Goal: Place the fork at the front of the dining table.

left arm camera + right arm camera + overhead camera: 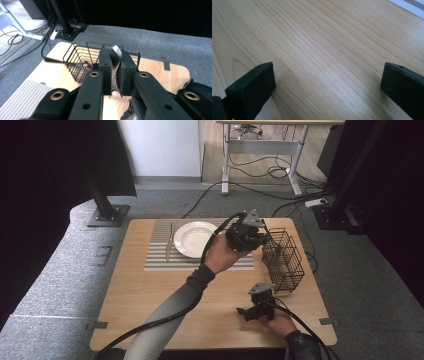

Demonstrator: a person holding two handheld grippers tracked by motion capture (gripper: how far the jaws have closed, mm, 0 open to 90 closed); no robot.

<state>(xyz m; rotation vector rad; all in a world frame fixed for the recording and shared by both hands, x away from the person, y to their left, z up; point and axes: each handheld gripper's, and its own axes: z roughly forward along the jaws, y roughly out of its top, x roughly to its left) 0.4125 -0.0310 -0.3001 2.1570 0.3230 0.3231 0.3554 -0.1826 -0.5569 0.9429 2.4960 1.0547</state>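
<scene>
Shiny metal spoon point(115, 56) sits pinched in the left tongs point(113, 72), lifted above the black wire basket point(283, 260) at frame right, likely to go beside the white plate point(194, 239). Right tongs point(248, 312) rest spread, empty.

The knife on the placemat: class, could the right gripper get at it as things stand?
Probably yes. The right gripper rests open on bare table, and the knife lies uncovered left of the plate. The left forearm crosses the straight path, so a detour seems likely.
</scene>
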